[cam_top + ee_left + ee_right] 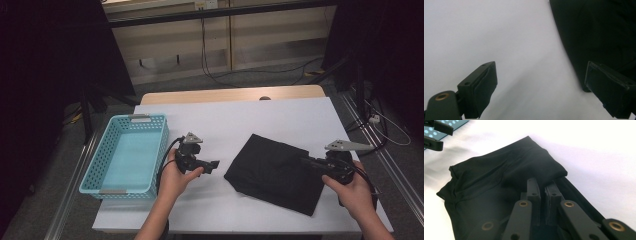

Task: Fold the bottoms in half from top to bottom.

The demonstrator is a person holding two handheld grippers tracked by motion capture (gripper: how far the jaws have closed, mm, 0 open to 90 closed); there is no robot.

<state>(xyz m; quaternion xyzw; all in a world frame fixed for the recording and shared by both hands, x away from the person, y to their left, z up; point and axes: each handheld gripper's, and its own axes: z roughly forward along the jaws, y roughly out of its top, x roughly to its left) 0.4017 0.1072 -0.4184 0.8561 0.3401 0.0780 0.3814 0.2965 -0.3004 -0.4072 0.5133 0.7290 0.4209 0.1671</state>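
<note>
1. Pinching a raised fold of the black cloth (506, 170) is what the right gripper (543, 187) is doing; its jaws are standing nearly pressed together with fabric bunched at their tips.
2. The cloth (275, 172) is lying on the white table (280, 115), right of centre, its long axis running diagonally from the far left corner toward the near right corner.
3. The right gripper (307, 161) is reaching in from the cloth's right edge, so the right hand (356, 192) is the nearer one.
4. The left gripper (212, 165) is hovering spread and empty, just beside the cloth's left corner; the cloth (599, 37) is lying to the right of its jaws.
5. The turquoise basket (95, 175) is sitting at the table's left edge, well apart from the cloth, beyond the left hand (175, 177).
6. Judging the coming move: carrying or folding leftward, across the cloth's diagonal.
7. No brand, label or writing is reading legibly anywhere.
</note>
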